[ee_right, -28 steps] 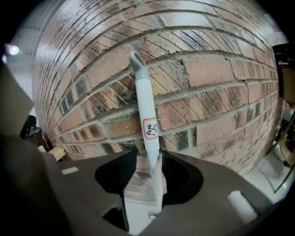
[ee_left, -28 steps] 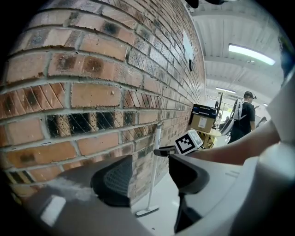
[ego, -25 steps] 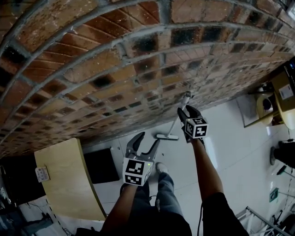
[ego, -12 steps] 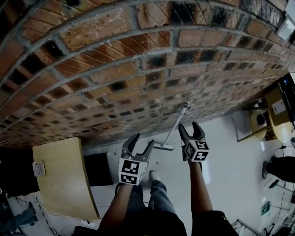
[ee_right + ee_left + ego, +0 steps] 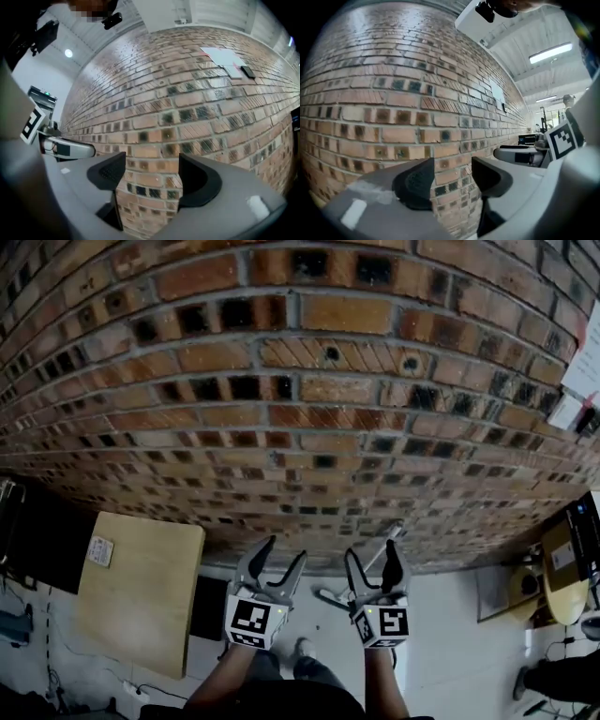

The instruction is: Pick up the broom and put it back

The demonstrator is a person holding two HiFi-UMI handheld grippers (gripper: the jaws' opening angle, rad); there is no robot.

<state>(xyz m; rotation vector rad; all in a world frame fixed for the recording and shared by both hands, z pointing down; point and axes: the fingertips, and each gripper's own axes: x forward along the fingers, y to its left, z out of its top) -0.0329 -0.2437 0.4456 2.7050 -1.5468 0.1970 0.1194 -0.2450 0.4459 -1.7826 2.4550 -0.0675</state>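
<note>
- Left gripper has its jaws spread with nothing in them. In the left gripper view only brick shows through the gap.
- Right gripper is empty too. Its jaws have just been opening and now stand wide, with only the brick wall showing between them in the right gripper view.
- The broom stands at the foot of that wall, its head down on the pale floor. Neither gripper touches it.
- The broom's long axis slants in the head view from the head at lower left up to the handle tip at upper right, towards the bricks.
- It lies beyond and below both grippers. The handle passes behind the right gripper's fingers in the head view, so the right hand seems the nearer.
- The broom looks already put back. If it had to be taken again, the right gripper would need to reach forward and down and close across the slanted handle.
- The middle of the handle is covered by the right gripper.
- Neither gripper view shows the broom at all, since both look at the bricks above it.
- Whether the handle tip actually rests on the wall is too small to tell.
- A wooden tabletop sits to the left, well apart from the broom.
</note>
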